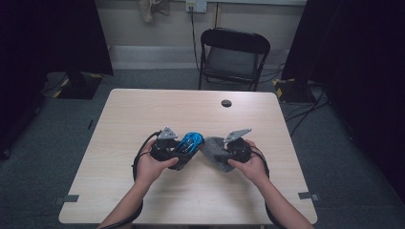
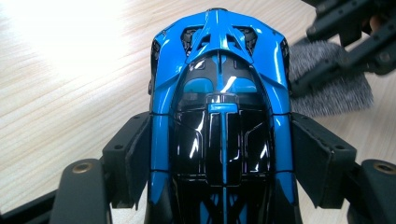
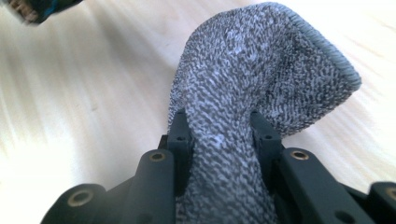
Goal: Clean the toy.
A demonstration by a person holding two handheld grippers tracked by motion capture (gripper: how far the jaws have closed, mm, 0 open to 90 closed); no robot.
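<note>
The left gripper (image 1: 177, 151) clamps the blue toy car (image 2: 219, 107); the right gripper (image 1: 228, 149), at its 3 o'clock, pinches a grey cloth (image 3: 261, 79). Wiping is in hand; next, the cloth likely must meet the car's body.

The high view is dim, its corners sinking into black, with soft light on the pale worktop (image 1: 143, 114). In the left gripper view, glare whitens the wood at upper left and streaks the blue toy car (image 2: 219, 93). The right gripper view is overexposed, its wood smeared by motion blur, the grey cloth (image 3: 261, 74) sharp.
</note>
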